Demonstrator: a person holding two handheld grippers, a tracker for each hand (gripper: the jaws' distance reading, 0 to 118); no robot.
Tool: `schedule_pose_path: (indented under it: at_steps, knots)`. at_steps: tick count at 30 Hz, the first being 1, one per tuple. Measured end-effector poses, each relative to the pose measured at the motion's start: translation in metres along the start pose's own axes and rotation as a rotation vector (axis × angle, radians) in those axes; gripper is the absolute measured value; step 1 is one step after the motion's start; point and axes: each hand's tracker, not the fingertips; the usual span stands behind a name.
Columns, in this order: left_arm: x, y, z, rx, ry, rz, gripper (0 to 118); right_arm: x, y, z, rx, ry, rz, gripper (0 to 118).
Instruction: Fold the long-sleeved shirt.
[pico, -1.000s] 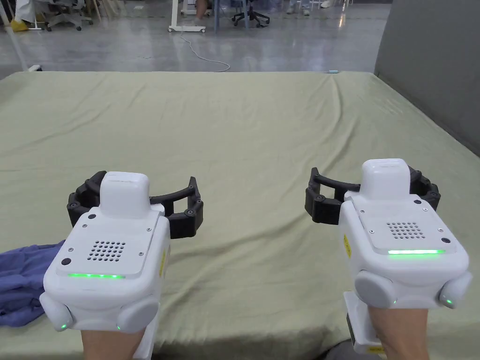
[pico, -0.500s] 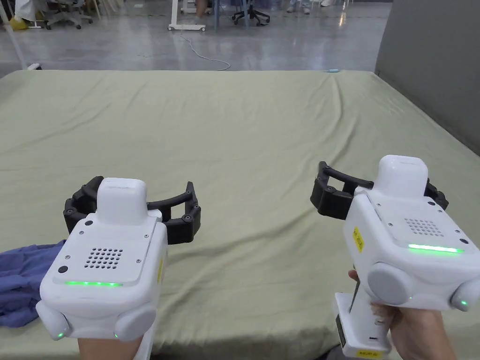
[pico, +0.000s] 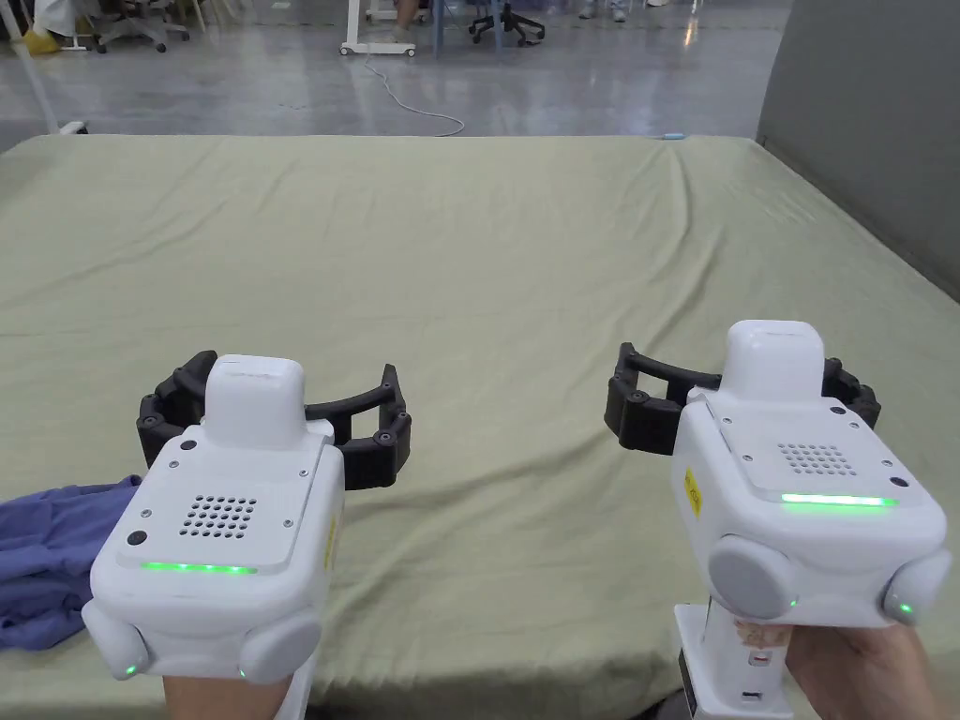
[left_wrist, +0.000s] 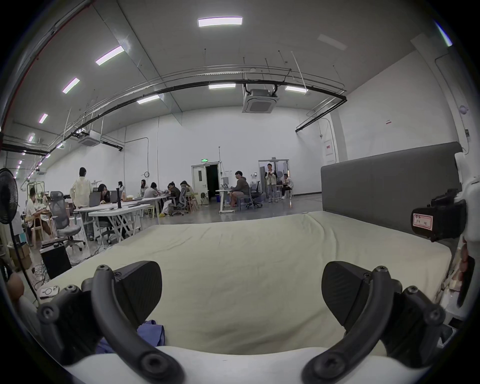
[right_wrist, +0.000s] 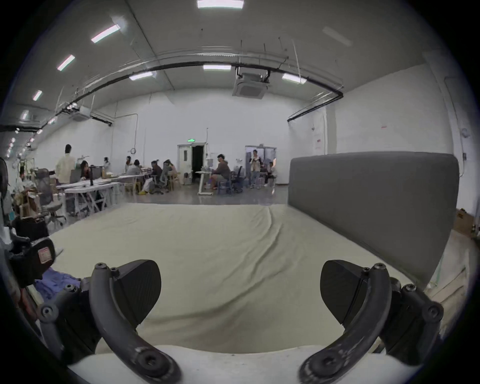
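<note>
A crumpled blue long-sleeved shirt (pico: 47, 553) lies at the near left edge of the bed, just left of my left gripper (pico: 278, 403). That gripper hovers over the sheet, open and holding nothing. In the left gripper view its jaws (left_wrist: 240, 283) stand wide apart, with a bit of the shirt (left_wrist: 150, 332) below the left jaw. My right gripper (pico: 745, 384) hangs over the near right part of the bed, also open and empty, as its own view (right_wrist: 240, 280) confirms. The shirt (right_wrist: 55, 282) appears there at far left.
A wide bed with a pale green sheet (pico: 487, 262) spreads out ahead. A grey headboard (pico: 872, 122) stands along its right side. Beyond the far edge are a grey floor with a cable (pico: 412, 103), desks, chairs and several people (left_wrist: 241, 187).
The right gripper swung right and tilted, then came back left and level. The left gripper has hardly moved. Both stay open.
</note>
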Motion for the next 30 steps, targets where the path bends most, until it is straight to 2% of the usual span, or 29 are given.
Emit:
schedule_pose_path:
  at_steps: [1,6,9,12,14,15,24,30]
  knots:
    - [0.000,-0.001,0.000,0.001,0.002,-0.004,118,-0.001,0.000,-0.002,-0.014,-0.025,-0.004,118]
    - [-0.002,-0.001,-0.001,-0.001,0.003,0.009,118,0.009,0.004,-0.005,-0.065,-0.003,-0.086,118]
    - [-0.002,-0.002,-0.001,-0.003,0.006,0.011,118,0.013,0.007,-0.005,-0.094,0.016,-0.085,118]
    - [-0.001,-0.002,-0.001,-0.008,0.001,0.008,118,0.021,-0.001,-0.008,-0.072,0.125,-0.045,118]
    - [0.000,-0.003,-0.001,-0.009,0.002,0.009,118,0.021,-0.007,-0.009,-0.069,0.073,-0.043,118]
    - [0.000,-0.004,-0.001,-0.010,0.001,0.011,118,0.020,-0.009,-0.011,-0.080,0.014,-0.031,118]
    - [-0.001,-0.004,-0.002,-0.011,0.004,0.020,118,0.019,-0.020,-0.010,-0.039,0.036,0.071,118]
    - [0.000,-0.005,-0.002,-0.013,0.001,0.015,118,0.016,-0.015,-0.008,-0.012,0.065,0.065,118]
